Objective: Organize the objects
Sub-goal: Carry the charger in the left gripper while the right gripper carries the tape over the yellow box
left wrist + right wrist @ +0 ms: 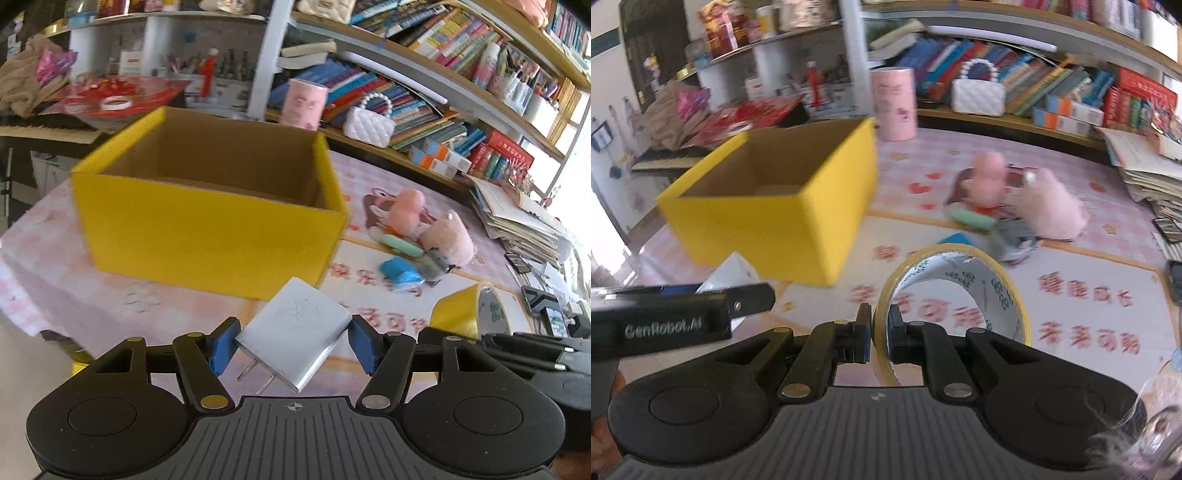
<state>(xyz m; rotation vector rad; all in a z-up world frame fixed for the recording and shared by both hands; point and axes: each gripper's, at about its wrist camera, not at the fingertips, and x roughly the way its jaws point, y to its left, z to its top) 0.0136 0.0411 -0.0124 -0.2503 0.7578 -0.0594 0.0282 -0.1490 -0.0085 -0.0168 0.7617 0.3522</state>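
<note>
The left tool (293,345) stands fairly wide, and its blue pads (221,345) press against opposite sides of a white wall charger (295,325), which hangs tilted above the tabletop (155,299) with its two metal prongs pointing down and to the left. The right tool (878,338) is nearly closed, its pads pinching the wall of a roll of clear tape (955,291) with a yellowish edge; one pad sits inside the ring and the other outside, and the roll stands upright on edge.

An open yellow cardboard box (207,221) stands toward the far left part of the tabletop, just beyond the charger, its brown inside showing. To the right of the box, near the middle of the tabletop, lies a small heap of toys: two pink plush toys (448,236), a mint-green piece (400,245), a blue toy (400,271) and a grey toy car (436,264), all close together. A pink patterned cloth with red characters covers the tabletop. At the far edge stand a pink cylindrical tin (894,105) and a white quilted handbag (977,94) with a pearl handle. Behind them, shelves (424,59) crowded with books run along the wall, and a stack of papers (517,218) rests at the right edge.
</note>
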